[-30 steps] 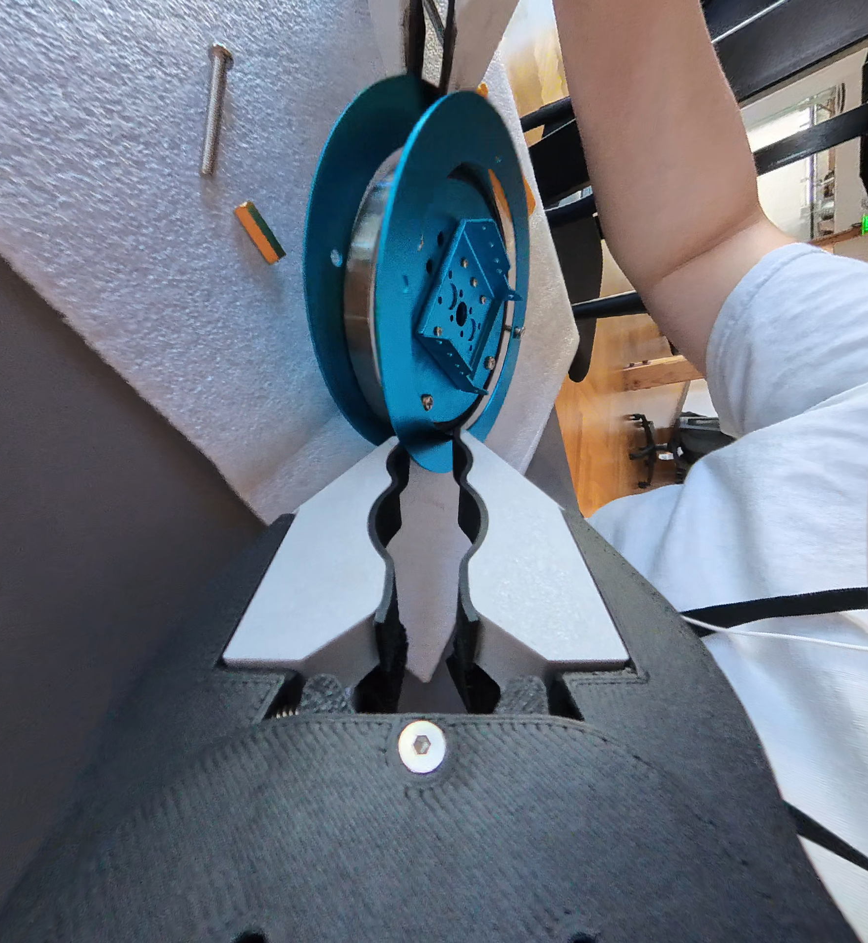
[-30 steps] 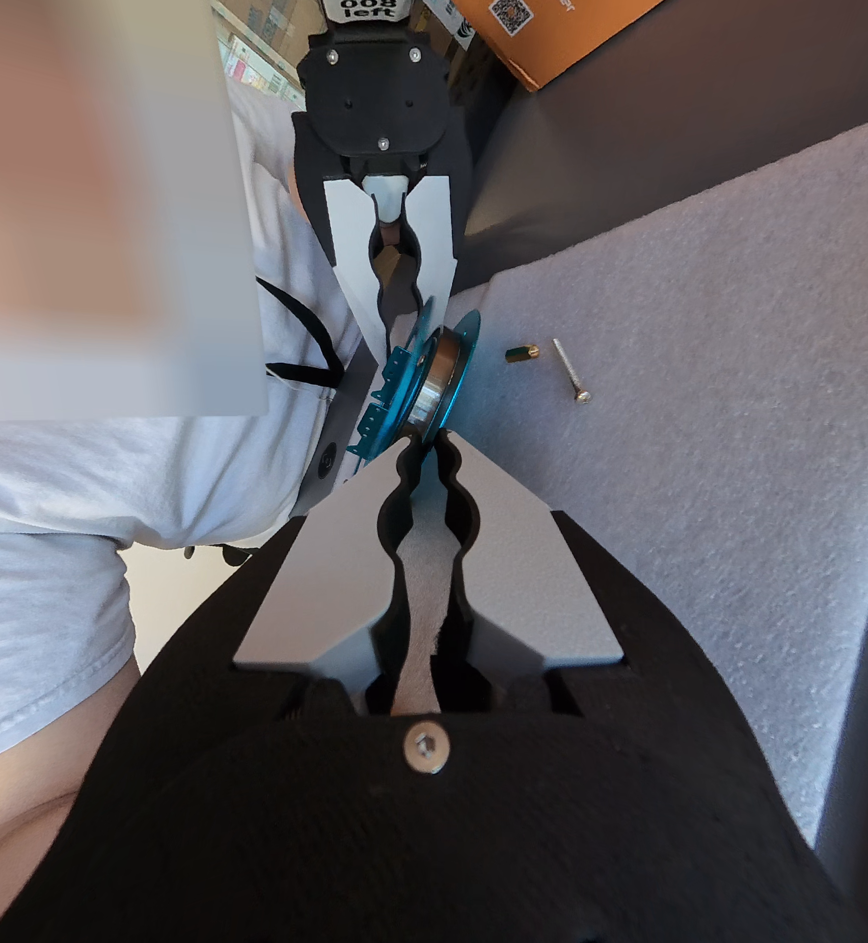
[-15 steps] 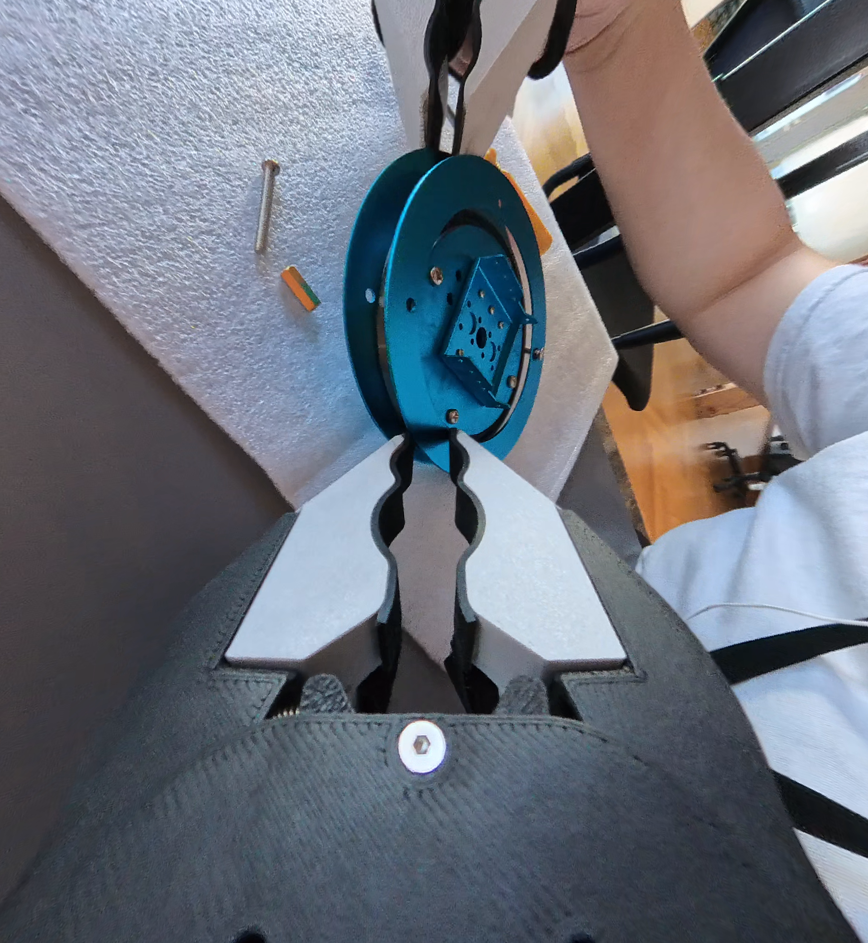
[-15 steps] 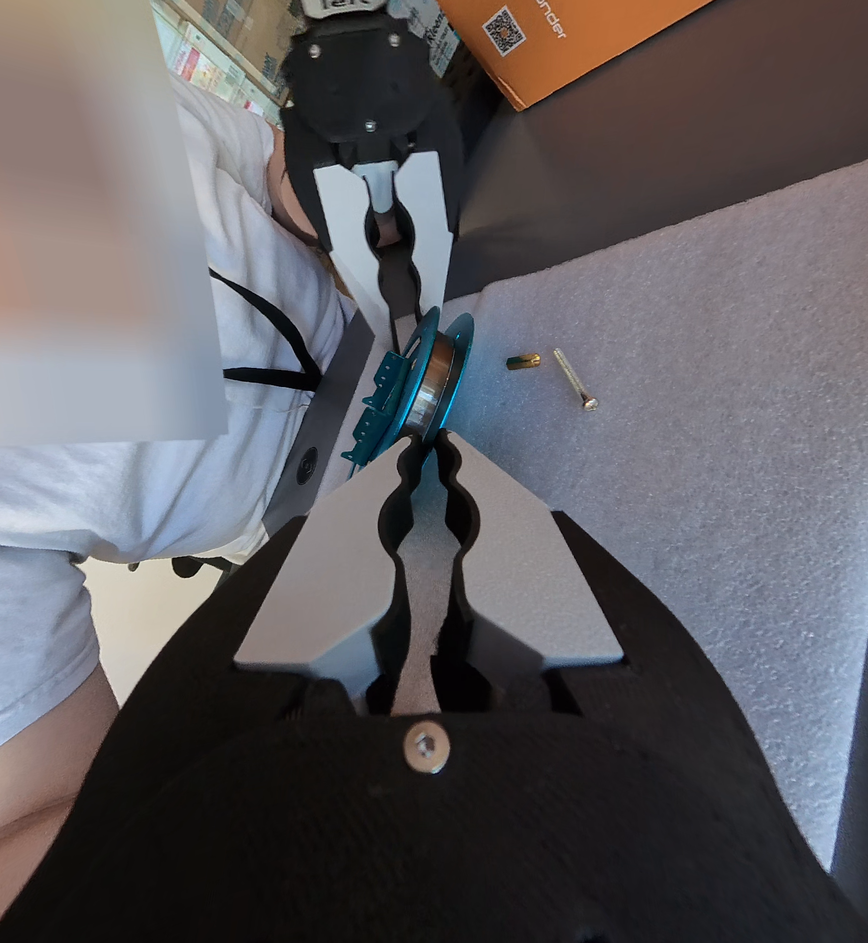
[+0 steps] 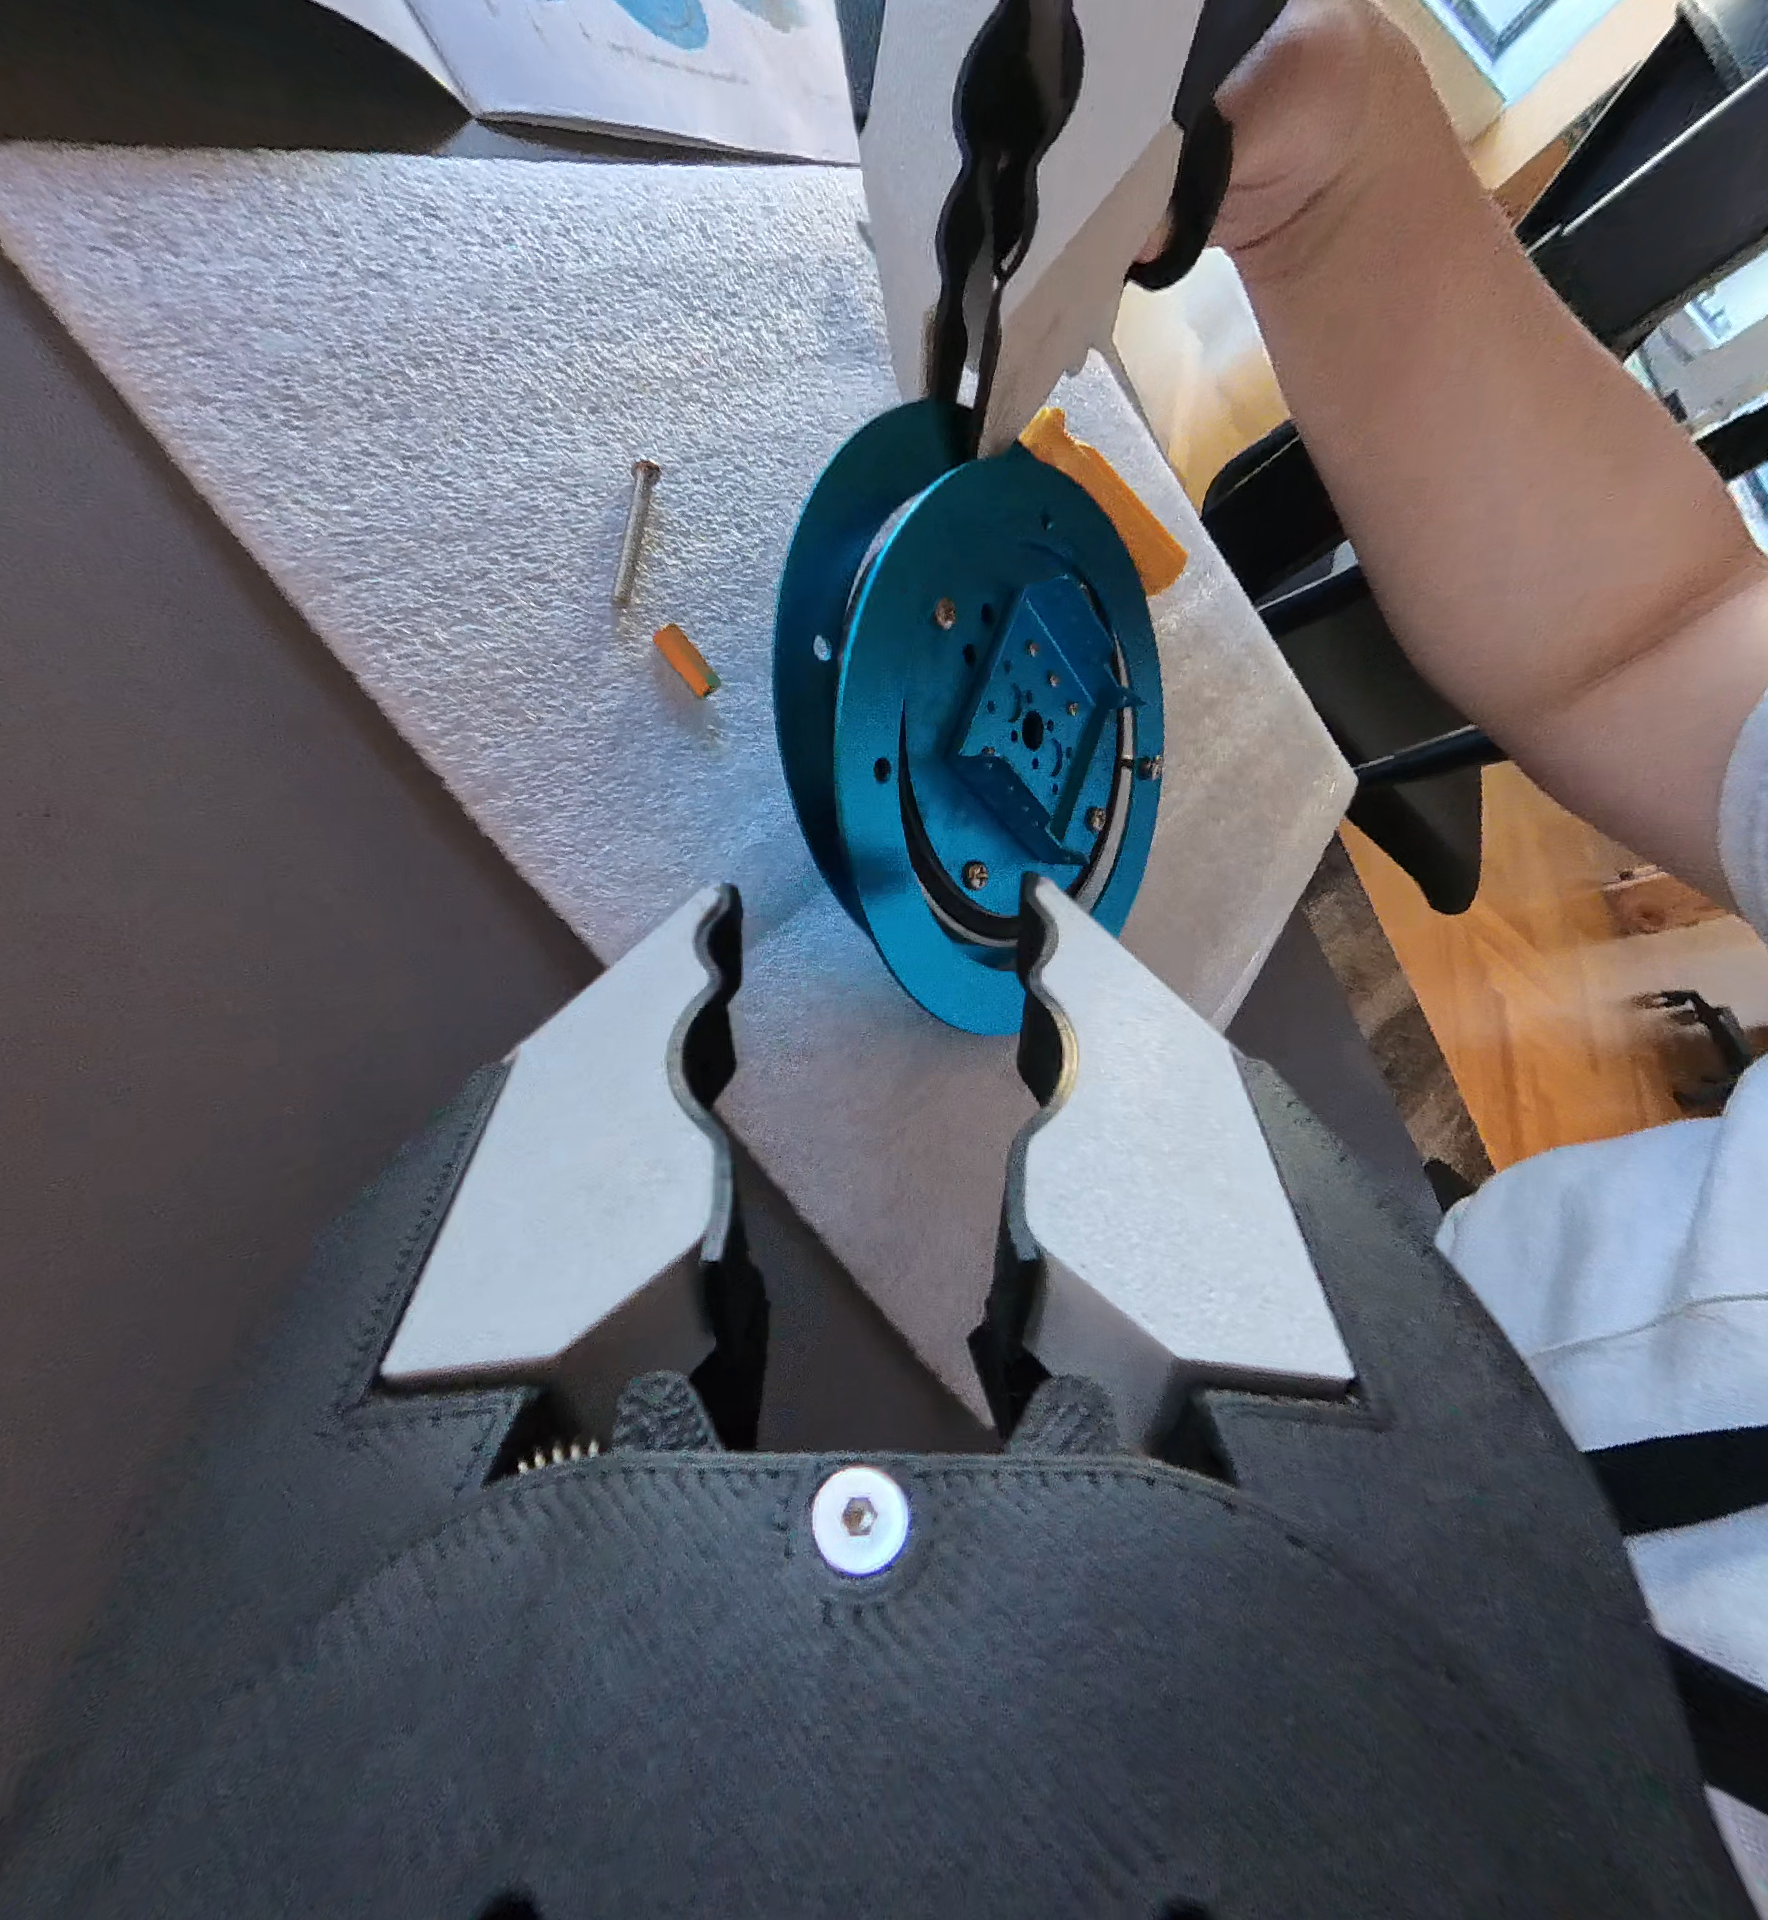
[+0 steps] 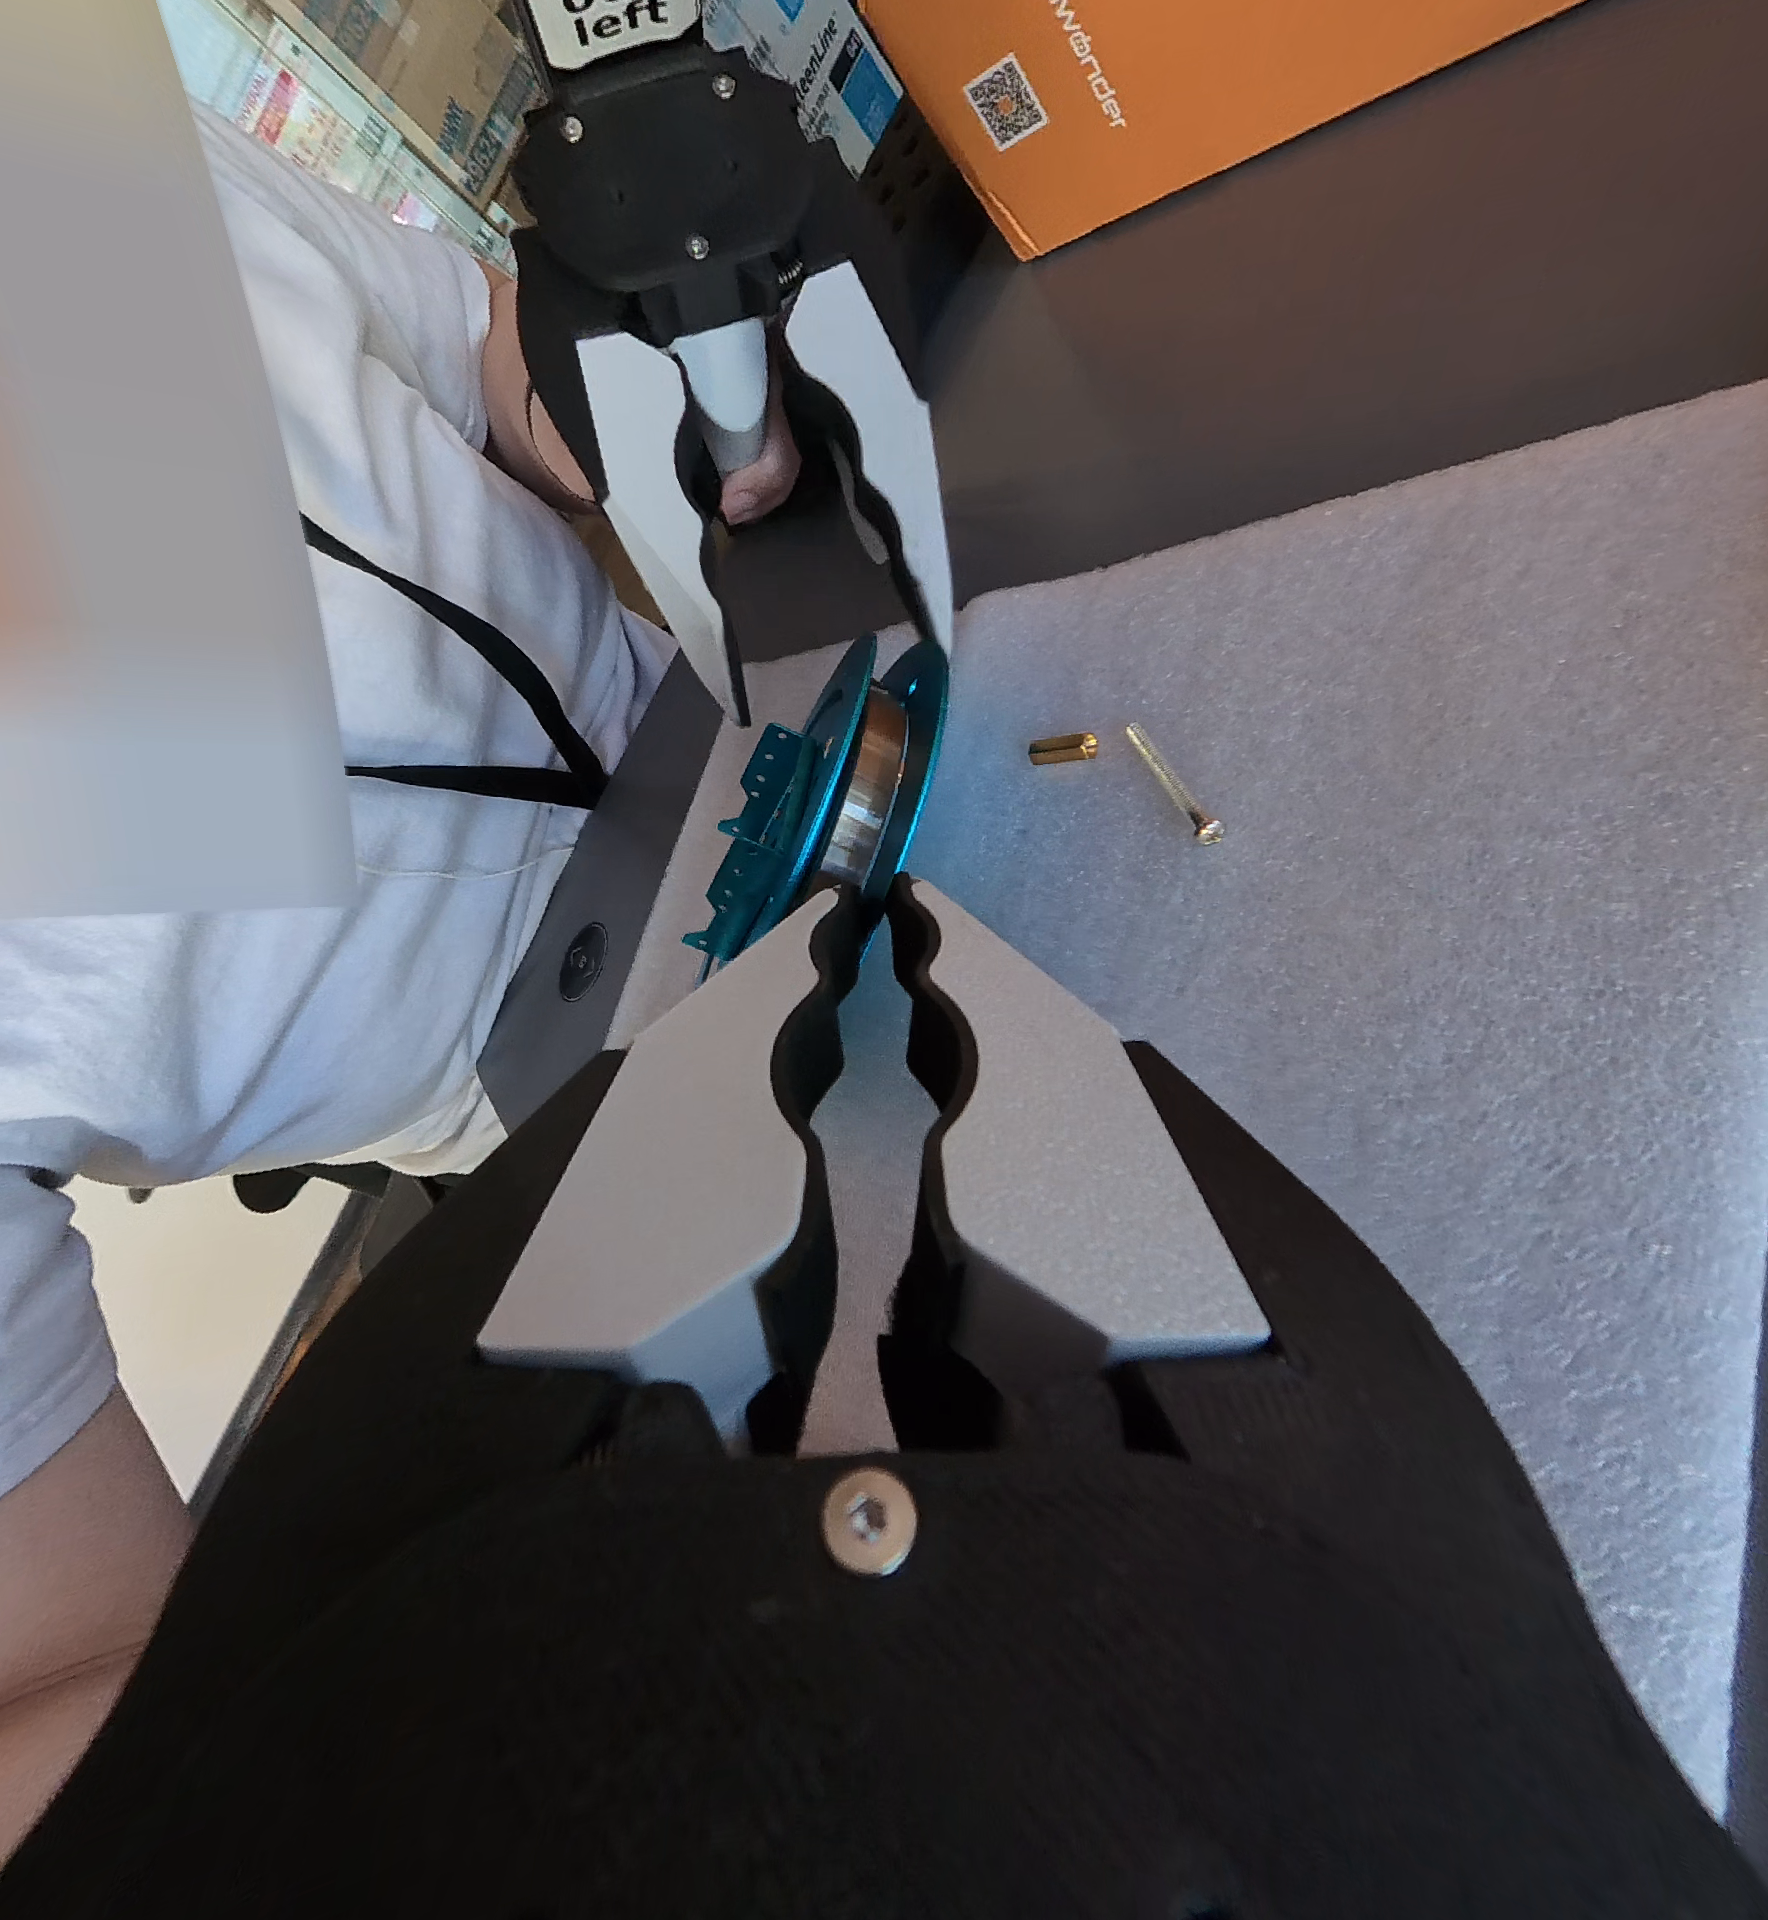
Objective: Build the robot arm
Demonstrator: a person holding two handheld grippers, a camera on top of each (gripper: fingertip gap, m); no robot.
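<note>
Right tool [image 6: 864, 899]: clamped on rim of blue disc [image 5: 963, 727], held on edge over near corner of foam pad [image 5: 392, 416] on counter [image 5: 132, 831]. Left tool [image 5: 875, 904]: fingers apart, astride disc's opposite rim. Screw [image 6: 1171, 781] and brass standoff [image 6: 1063, 748]: loose on pad beside disc.

In the left wrist view the disc assembly [image 5: 963, 727] stands on edge over the foam sheet [image 5: 392, 395], which lies on the tabletop [image 5: 132, 935]. The left claw [image 5: 875, 914] sits at its 6 o'clock, fingers spread to either side of the lower rim. The right claw [image 5: 963, 395] pinches the rim at 12 o'clock. A screw [image 5: 635, 532] and a standoff [image 5: 686, 661] lie on the foam at the disc's 9 to 10 o'clock, screw farther. A booklet [image 5: 599, 62] lies beyond the foam at 11 o'clock.
</note>
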